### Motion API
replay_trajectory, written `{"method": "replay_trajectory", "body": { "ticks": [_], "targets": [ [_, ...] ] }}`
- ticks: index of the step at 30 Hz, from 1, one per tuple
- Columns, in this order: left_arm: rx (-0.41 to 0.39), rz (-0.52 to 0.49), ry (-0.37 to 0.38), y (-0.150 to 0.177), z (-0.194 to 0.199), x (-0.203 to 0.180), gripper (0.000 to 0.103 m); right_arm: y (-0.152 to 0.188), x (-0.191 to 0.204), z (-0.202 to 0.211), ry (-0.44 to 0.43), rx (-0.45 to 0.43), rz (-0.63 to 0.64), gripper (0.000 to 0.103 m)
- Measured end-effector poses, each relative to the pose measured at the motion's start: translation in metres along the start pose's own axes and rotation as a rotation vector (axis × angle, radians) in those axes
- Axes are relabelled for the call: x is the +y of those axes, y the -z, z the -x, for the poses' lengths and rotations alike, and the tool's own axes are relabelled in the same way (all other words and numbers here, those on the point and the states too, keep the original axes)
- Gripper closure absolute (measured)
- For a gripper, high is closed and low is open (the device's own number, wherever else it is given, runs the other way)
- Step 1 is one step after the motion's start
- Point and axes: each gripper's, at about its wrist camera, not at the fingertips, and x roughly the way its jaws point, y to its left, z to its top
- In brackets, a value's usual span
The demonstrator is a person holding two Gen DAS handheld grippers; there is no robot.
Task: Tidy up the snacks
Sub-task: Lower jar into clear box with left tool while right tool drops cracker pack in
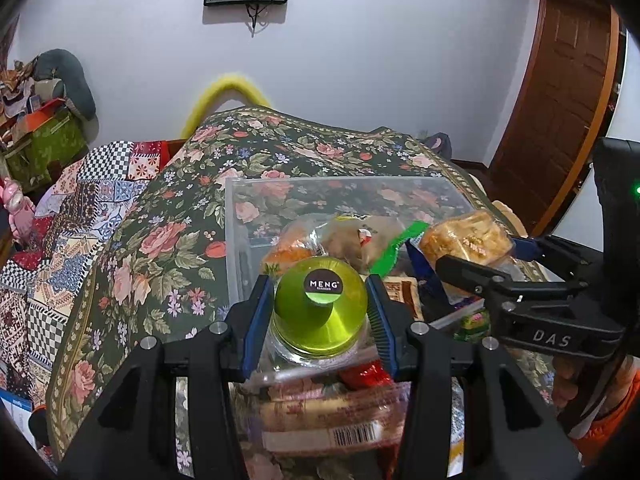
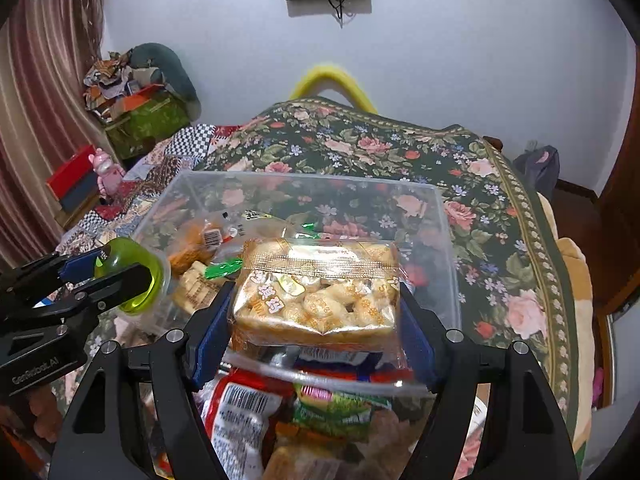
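Note:
My left gripper (image 1: 318,312) is shut on a green jelly cup (image 1: 320,308) with a black MENG label, held over the near edge of a clear plastic box (image 1: 240,240). My right gripper (image 2: 316,312) is shut on a clear bag of golden pastry snacks (image 2: 316,296), held over the same box (image 2: 448,248). The right gripper and its bag (image 1: 468,240) show at the right of the left wrist view. The left gripper and cup (image 2: 132,276) show at the left of the right wrist view. Several wrapped snacks (image 2: 200,248) lie in the box.
The box sits on a floral cloth (image 1: 168,240) over a table. More snack packets (image 2: 244,412) lie below the grippers at the near side. A patchwork cover (image 1: 60,248) and cluttered boxes (image 2: 148,116) are to the left. A wooden door (image 1: 560,120) is right.

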Motion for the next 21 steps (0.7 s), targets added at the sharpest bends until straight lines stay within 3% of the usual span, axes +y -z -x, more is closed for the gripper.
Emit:
{"method": "replay_trajectory", "body": {
  "ticks": [9,15,21],
  "targets": [
    [-0.015,-0.009,-0.02,-0.001,0.009,-0.002,0.054,0.004,0.001,0.004,-0.009,0.026,0.004,0.026],
    [-0.02,-0.031,-0.008,0.007,0.029,-0.002,0.044,0.007,-0.003,0.03,0.004,-0.018,0.03,0.024],
    [0.026,-0.053,0.007,0.031,0.04,0.0,0.035,0.02,-0.017,0.054,0.032,-0.043,0.04,0.022]
  ]
}}
